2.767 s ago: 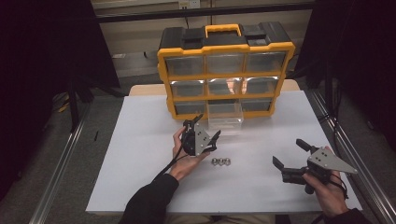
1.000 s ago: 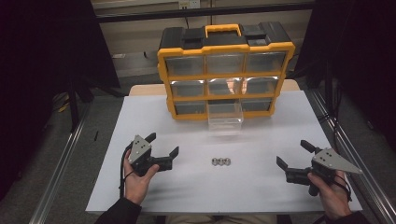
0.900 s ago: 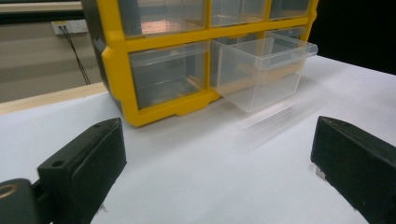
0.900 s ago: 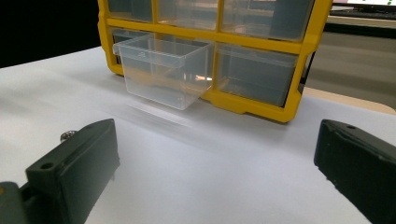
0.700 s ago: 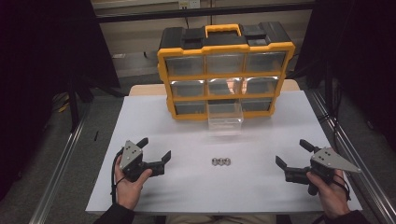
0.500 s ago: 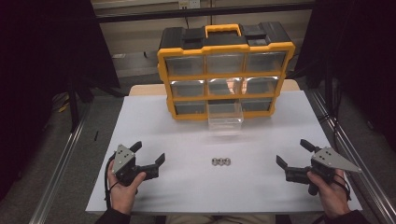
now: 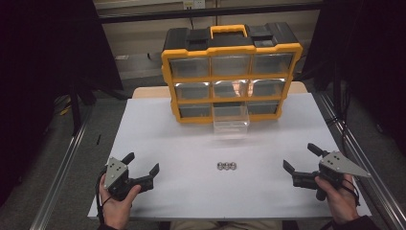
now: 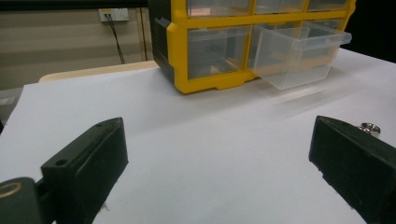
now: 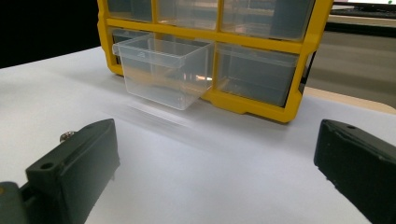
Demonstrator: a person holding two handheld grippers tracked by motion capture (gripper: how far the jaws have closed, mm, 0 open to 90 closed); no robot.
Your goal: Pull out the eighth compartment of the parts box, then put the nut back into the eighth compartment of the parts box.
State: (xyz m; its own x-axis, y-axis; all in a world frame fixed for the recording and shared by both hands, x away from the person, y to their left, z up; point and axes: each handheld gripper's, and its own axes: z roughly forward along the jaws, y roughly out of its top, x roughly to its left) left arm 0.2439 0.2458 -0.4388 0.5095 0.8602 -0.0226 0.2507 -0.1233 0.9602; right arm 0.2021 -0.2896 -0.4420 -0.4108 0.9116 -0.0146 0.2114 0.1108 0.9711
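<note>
Both the left gripper (image 7: 141,168) and right gripper (image 7: 299,158) rest spread and empty at the counter's (image 7: 167,139) near corners; three small nuts (image 7: 226,166) lie between them, before the organizer's (image 7: 231,72) pulled-out clear drawer (image 7: 231,120).

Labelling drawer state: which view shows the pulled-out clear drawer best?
The right gripper view: the clear drawer sits near and large, with its front lip, side walls and open top visible as it juts from the yellow organizer. The left gripper view catches it at an angle near the top edge. The high view shows it small and foreshortened.
</note>
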